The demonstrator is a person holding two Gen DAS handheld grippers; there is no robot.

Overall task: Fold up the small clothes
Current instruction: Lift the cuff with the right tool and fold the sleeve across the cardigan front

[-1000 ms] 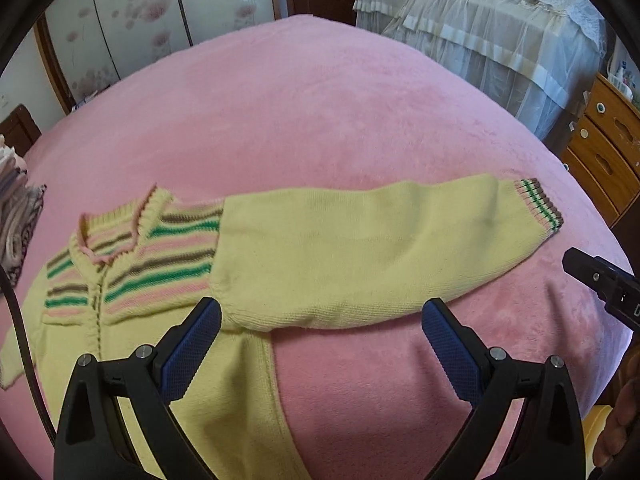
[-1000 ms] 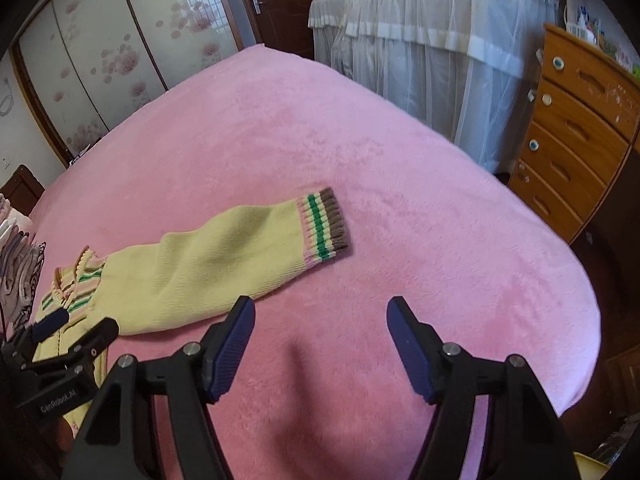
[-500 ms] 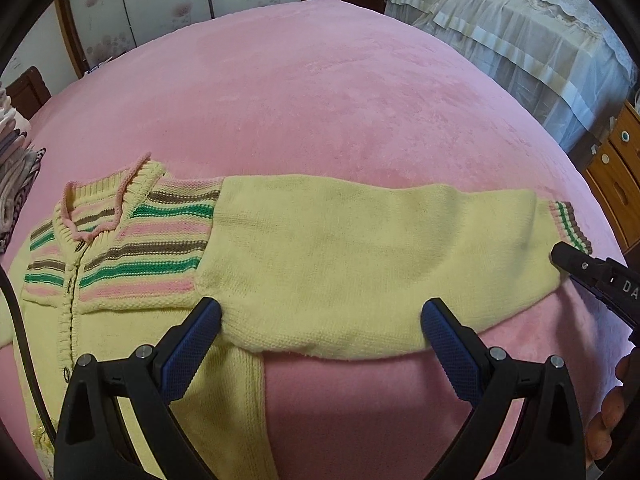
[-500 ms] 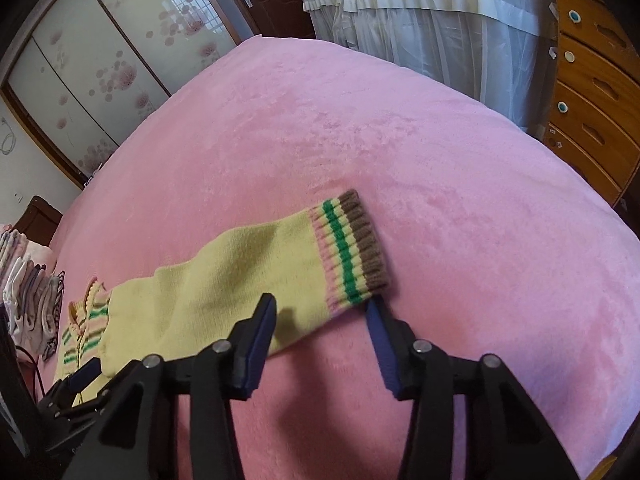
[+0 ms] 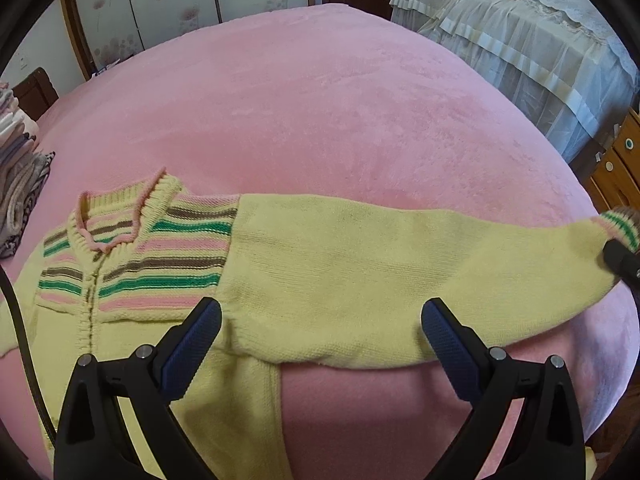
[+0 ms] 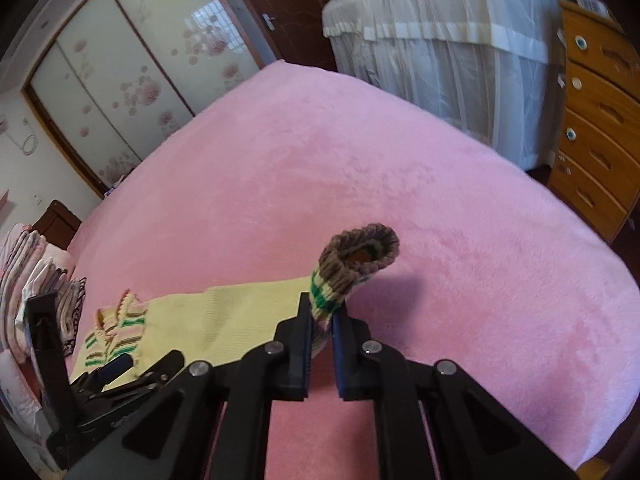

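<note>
- So, I have a small yellow cardigan (image 5: 168, 320) lying flat, front up, on the pink blanket (image 5: 340, 120) of the bed, toward the near-left part of it; a stack of folded clothes (image 5: 20, 168) sits at the far-left edge.
- Its body runs near-to-far, with the collar (image 5: 116, 220) at the far end and the hem toward me, out of view below the frame.
- Its sleeve (image 5: 400, 280) is stretched out to the right, so the sleeve's long axis runs left-to-right across the blanket, with the striped cuff (image 6: 352, 268) at the far right tip.
- I judge the step in hand as the sleeve fold: the cuff is taken, the fold across the chest not yet made.
- My right gripper (image 6: 321, 320) has just been closing, and its jaws now pinch the cuff, which stands up off the blanket with its mouth open toward the camera.
- My left gripper (image 5: 320, 332) hangs over the armpit area with jaws wide apart, holding nothing; the sleeve's near edge lies between its blue pads (image 5: 192, 340).
- Next, as I judge it, I need to carry the cuff leftward over the striped chest (image 5: 160, 256) and lay the sleeve flat, perhaps steadying the shoulder with the left gripper so the body does not drag.
</note>
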